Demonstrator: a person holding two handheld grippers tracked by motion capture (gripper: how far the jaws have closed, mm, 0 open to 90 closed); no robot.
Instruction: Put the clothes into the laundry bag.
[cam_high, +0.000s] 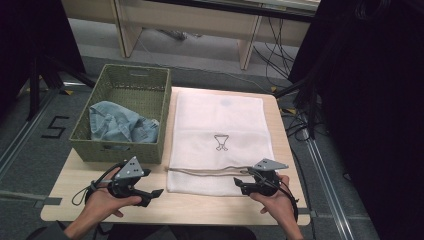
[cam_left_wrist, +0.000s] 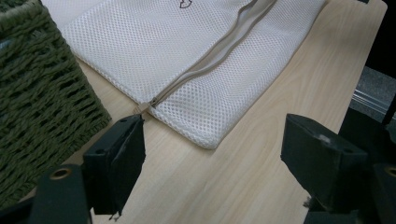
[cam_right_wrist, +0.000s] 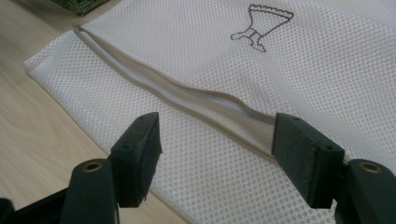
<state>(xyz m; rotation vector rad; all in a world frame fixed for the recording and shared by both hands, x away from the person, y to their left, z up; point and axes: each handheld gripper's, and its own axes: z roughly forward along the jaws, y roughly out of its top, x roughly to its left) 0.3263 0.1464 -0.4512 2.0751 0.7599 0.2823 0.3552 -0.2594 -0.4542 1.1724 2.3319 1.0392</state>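
Left gripper (cam_high: 159, 192) sits at the near edge of the table (cam_high: 70, 176), jaws apart, nothing between them, aimed toward the near left corner of the white mesh bag (cam_high: 218, 125). Right gripper (cam_high: 239, 184) rests at the bag's near edge, jaws spread wide over the mesh beside the grey zipper (cam_right_wrist: 187, 100), which runs along that edge and gapes partly open. The bag lies flat across the right half of the table. A green woven basket (cam_high: 150, 95) holding denim cloth (cam_high: 117, 125) occupies the far left corner, just beside the bag.
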